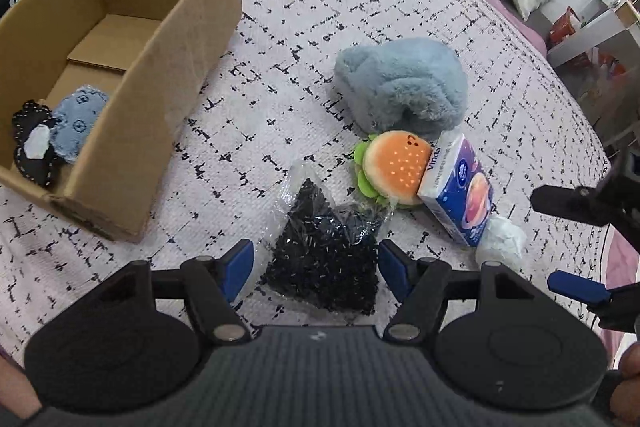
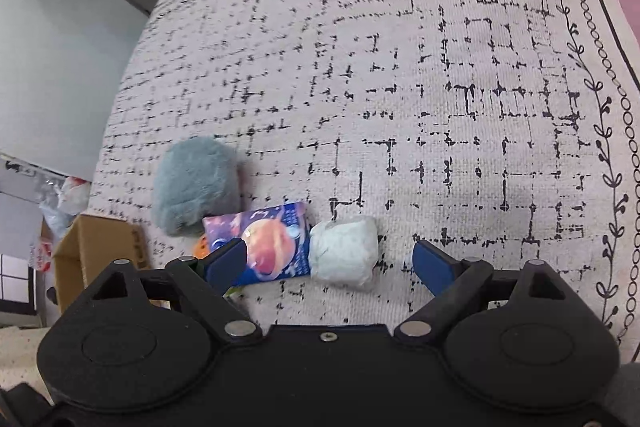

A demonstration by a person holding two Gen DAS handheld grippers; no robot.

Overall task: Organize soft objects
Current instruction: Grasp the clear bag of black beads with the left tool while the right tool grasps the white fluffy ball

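With 2 toys already in the cardboard box (image 1: 132,131) near the blanket's (image 1: 304,39) left edge, the left gripper (image 1: 316,265) hangs spread wide over the bead bag (image 1: 324,251), apparently to take it next, while the right gripper (image 2: 328,267), also spread and empty, waits by the white bundle (image 2: 344,253).

Lighting is bright, even and diffuse in both views; no single source is identifiable. Shadows are soft and short, lying close under the cardboard box (image 1: 120,75) and the blue plush (image 1: 404,87). Small glints show on the clear bag of black beads (image 1: 324,251). Strong fisheye curvature bends the patterned cloth (image 2: 400,87) toward the edges, with dark corners. Centres are sharp; the background clutter is soft.
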